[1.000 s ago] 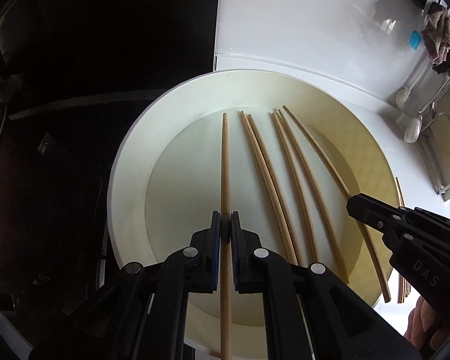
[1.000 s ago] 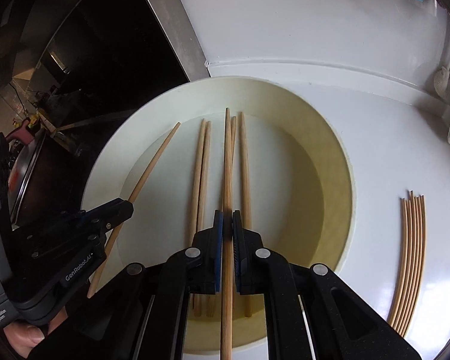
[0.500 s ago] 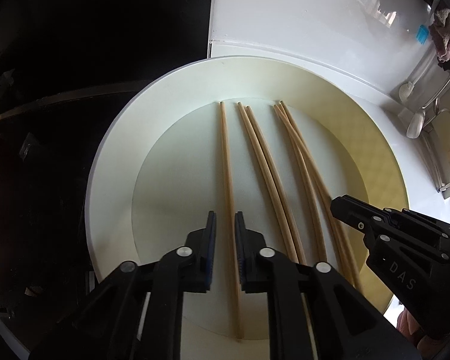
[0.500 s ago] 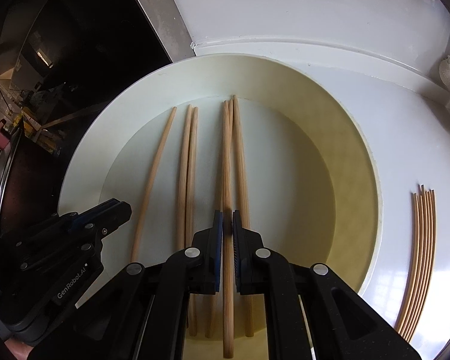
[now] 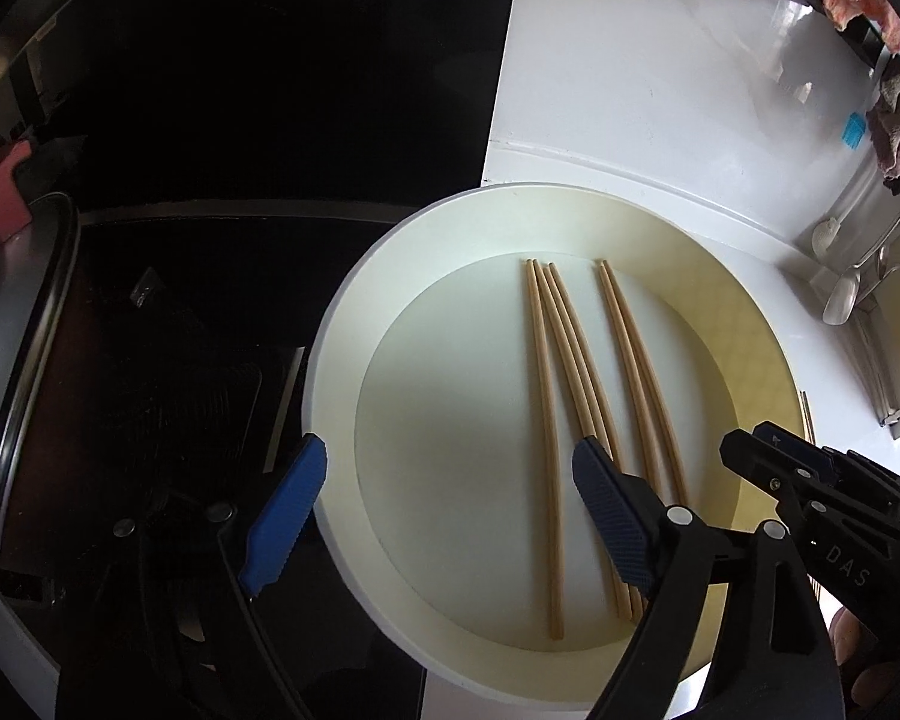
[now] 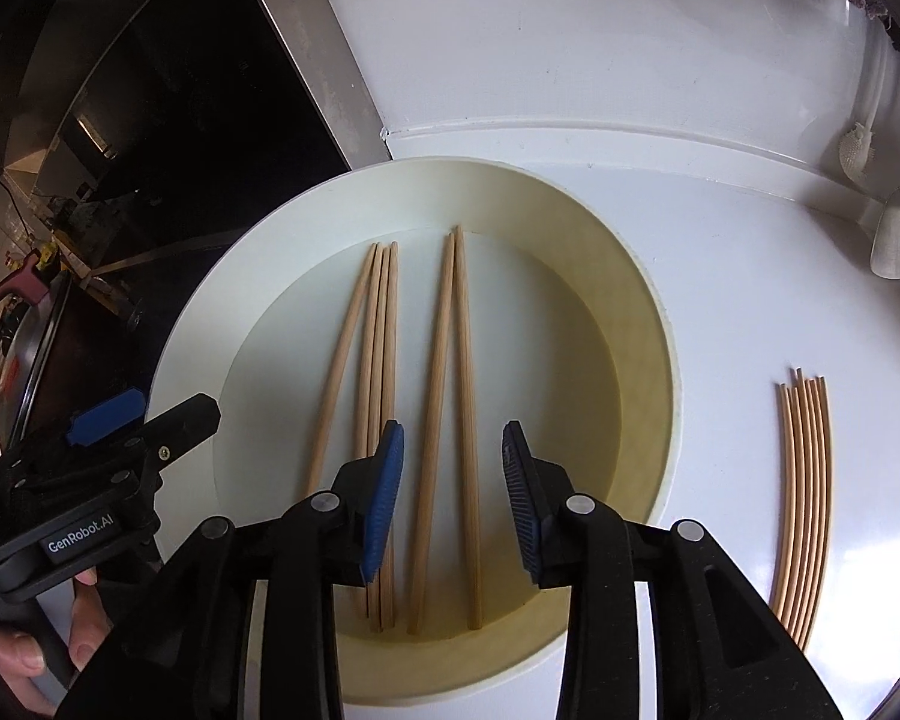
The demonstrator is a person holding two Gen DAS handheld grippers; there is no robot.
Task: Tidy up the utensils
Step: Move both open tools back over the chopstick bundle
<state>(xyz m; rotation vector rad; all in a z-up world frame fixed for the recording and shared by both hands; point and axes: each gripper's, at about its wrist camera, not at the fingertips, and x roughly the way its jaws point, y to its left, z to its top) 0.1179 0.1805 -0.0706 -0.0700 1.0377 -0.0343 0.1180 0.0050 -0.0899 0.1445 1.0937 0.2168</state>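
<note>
A pale round plate (image 5: 336,372) (image 6: 642,324) holds several wooden chopsticks lying flat. They form a group of three (image 5: 541,390) (image 6: 378,330) and a pair (image 5: 627,354) (image 6: 441,330). My left gripper (image 5: 450,516) hovers over the plate's near left side. Its jaws are opening wide and nothing is between the pads. My right gripper (image 6: 453,498) hangs over the pair. Its jaws are opening, and the two sticks lie below the gap, untouched. Each gripper shows in the other's view: the right gripper (image 5: 810,498) and the left gripper (image 6: 120,438).
A bundle of thin sticks (image 6: 804,510) lies on the white counter right of the plate. A spoon (image 6: 894,240) and a rack sit at the far right. A dark hob and a metal pot lid (image 5: 24,360) are to the left. A hand (image 6: 42,636) holds the left gripper.
Both grippers were shut on one chopstick each. They have let go and opened, the left much wider, and both sticks now lie on the plate beside the others.
</note>
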